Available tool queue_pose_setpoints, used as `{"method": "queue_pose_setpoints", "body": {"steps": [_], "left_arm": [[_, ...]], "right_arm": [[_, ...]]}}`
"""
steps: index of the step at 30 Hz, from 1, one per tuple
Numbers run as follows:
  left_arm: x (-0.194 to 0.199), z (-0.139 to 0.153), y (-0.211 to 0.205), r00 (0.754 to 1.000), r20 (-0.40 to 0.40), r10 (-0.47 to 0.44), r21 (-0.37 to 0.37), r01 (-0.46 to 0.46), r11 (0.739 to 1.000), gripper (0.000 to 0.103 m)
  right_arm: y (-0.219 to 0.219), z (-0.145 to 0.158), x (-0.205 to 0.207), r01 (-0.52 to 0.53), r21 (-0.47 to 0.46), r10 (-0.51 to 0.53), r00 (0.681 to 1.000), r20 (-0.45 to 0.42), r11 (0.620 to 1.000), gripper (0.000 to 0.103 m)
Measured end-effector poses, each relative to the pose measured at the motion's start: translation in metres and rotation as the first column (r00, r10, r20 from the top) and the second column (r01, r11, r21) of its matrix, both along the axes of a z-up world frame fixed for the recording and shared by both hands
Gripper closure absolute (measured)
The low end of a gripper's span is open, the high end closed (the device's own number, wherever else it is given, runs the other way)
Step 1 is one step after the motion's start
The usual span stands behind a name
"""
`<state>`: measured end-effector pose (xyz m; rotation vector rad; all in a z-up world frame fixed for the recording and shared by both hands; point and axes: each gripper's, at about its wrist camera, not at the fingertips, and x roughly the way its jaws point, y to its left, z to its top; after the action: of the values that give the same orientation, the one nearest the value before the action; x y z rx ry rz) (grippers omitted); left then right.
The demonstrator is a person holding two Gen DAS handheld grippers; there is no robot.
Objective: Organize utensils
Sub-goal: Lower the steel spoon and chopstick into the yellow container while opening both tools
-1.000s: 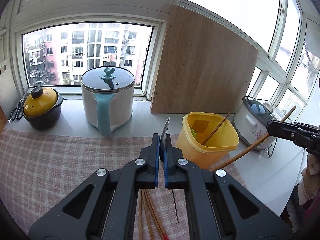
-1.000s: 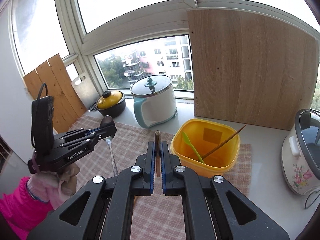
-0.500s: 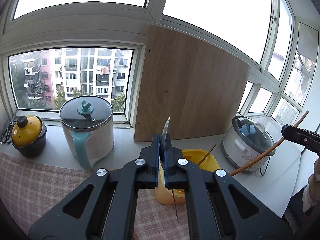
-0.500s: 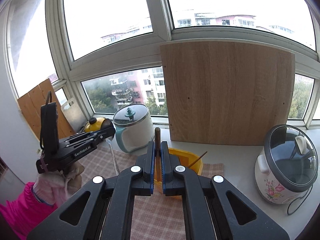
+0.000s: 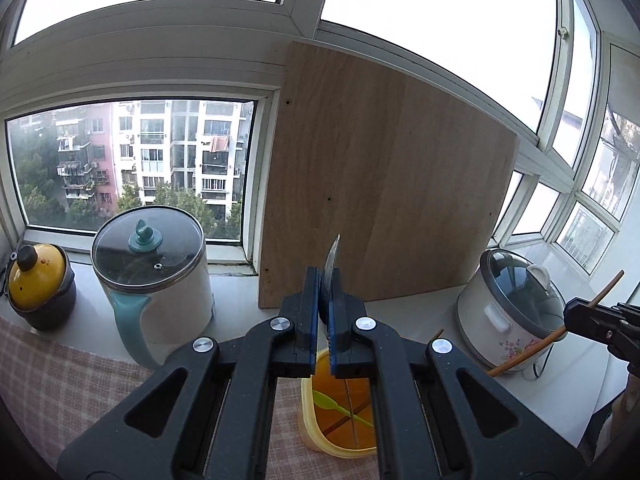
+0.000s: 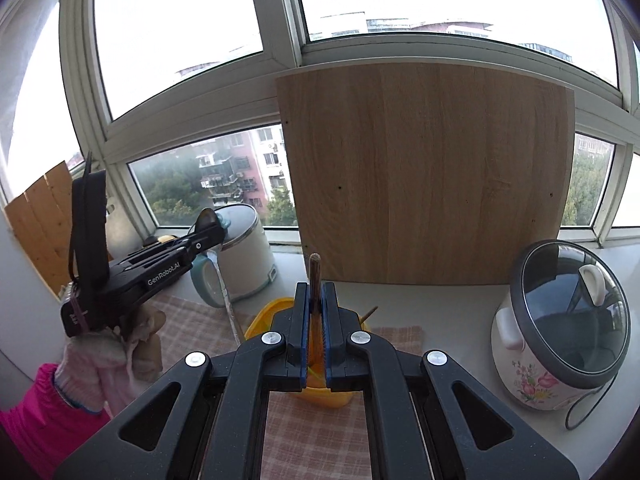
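Left wrist view: the left hand-held gripper is clamped on a metal spoon, bowl end upward, and now hangs directly over the yellow tub; a second ago the tub stood ahead and to the right. The tub holds one green spoon and one chopstick, whose tip shows above the rim. The right hand-held gripper, at the right edge, is closed on another chopstick slanting across the rice cooker.

Right wrist view: that chopstick stands upright between the pads, the tub now directly beneath rather than ahead. The left hand-held gripper is on the left, the spoon handle hanging beside the tub rim.

The tub sits on the checked cloth on the worktop. A wooden board leans behind, one white pot and one yellow-lidded pot stand left, the rice cooker right; open worktop lies between tub and board.
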<state>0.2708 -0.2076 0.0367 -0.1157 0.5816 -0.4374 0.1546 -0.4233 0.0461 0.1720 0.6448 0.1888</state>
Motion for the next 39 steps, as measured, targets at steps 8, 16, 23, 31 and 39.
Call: {"method": "queue_pose_setpoints", "body": {"steps": [8, 16, 23, 31, 39], "left_arm": [[0.006, -0.019, -0.011, 1.000, 0.003, 0.014, 0.034, -0.014, 0.999, 0.102], [0.006, -0.035, -0.016, 0.998, -0.044, -0.039, 0.033, 0.041, 0.999, 0.102], [-0.001, -0.046, -0.022, 0.993, -0.081, -0.087, 0.032, 0.089, 0.995, 0.102], [-0.006, -0.055, -0.025, 0.987, -0.111, -0.116, 0.038, 0.120, 0.992, 0.102], [-0.015, -0.051, -0.023, 0.984, -0.108, -0.138, 0.044, 0.144, 0.989, 0.073]], "right_arm": [[-0.005, -0.022, 0.014, 0.013, 0.013, -0.013, 0.999, -0.051, 1.000, 0.099], [0.004, -0.040, 0.027, -0.005, 0.010, 0.006, 0.995, -0.101, 1.000, 0.099], [0.011, -0.053, 0.034, -0.022, 0.001, 0.022, 0.991, -0.132, 1.000, 0.099], [0.013, -0.062, 0.040, -0.026, 0.009, 0.027, 0.986, -0.165, 1.000, 0.099], [0.016, -0.061, 0.039, -0.020, -0.015, 0.017, 0.984, -0.179, 1.000, 0.086]]}}
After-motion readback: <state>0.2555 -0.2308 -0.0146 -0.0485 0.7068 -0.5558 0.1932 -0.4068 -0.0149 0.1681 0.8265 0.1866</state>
